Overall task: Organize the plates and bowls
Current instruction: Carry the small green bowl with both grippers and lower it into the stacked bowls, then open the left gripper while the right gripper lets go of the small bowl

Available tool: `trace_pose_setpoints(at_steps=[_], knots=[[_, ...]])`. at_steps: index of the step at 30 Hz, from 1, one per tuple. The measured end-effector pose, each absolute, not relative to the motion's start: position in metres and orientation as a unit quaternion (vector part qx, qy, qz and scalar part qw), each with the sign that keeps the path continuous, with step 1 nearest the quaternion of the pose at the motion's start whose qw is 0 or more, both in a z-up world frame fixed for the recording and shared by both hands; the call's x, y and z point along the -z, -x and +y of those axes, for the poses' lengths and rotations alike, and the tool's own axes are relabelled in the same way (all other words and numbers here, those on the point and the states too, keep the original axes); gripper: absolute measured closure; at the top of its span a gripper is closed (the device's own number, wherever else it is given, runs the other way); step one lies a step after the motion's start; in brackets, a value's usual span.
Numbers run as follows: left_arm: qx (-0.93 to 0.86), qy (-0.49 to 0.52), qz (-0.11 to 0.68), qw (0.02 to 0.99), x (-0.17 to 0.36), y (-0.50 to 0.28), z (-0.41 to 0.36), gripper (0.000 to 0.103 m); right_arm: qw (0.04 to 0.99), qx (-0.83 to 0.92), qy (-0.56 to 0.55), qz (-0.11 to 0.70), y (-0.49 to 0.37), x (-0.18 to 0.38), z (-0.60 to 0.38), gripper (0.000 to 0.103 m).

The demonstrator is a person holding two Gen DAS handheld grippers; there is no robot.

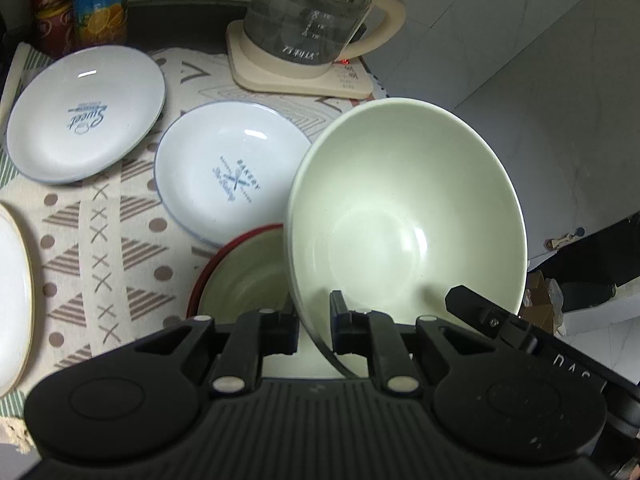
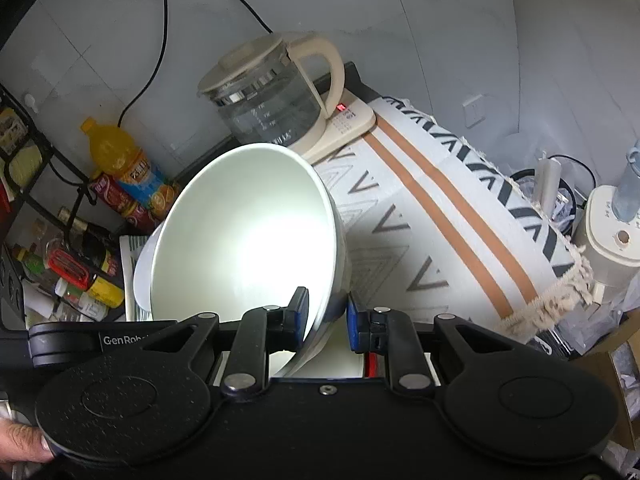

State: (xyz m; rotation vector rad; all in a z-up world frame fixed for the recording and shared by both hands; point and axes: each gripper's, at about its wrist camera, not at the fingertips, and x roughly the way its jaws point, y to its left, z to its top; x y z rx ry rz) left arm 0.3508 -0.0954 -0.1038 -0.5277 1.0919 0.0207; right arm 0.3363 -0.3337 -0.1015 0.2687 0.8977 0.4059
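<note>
Pale-green bowl (image 1: 404, 208) – you gripped its rim in both left gripper (image 1: 314, 326) and right gripper (image 2: 326, 318); beyond the jaws, two blue-rimmed plates (image 1: 224, 172) lay unstacked.

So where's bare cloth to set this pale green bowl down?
Free: the striped cloth right of the kettle base. Crowded: two blue-rimmed plates and the red-rimmed bowl fill the other side.

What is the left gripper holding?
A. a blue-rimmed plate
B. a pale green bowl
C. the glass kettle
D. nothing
B: the left gripper is pinched on the rim of the pale green bowl, which is tilted above the table.
</note>
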Motion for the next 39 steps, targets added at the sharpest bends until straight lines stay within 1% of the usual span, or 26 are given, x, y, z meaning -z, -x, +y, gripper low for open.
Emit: trace_pose_setpoints(at_steps=[12,26,36,39], knots=[[-0.006,0.264,0.534,0.803,0.123,-0.328,-0.093,0.090,0.866,-0.192,-0.115,0.448,-0.315,0.114,-0.332,0.083],[-0.017,0.293,0.572,0.766,0.152,-0.323,-0.081,0.089,0.855,-0.174,-0.113,0.476,-0.314,0.137,-0.326,0.084],[-0.034,0.334,0.566,0.753,0.134,-0.325,-0.052,0.088,0.855,-0.167,-0.107,0.480,-0.322,0.140,-0.321,0.086],[-0.040,0.326,0.564,0.757,0.127,-0.325,-0.048,0.087,0.852,-0.170,-0.109,0.483,-0.325,0.141,-0.320,0.087]])
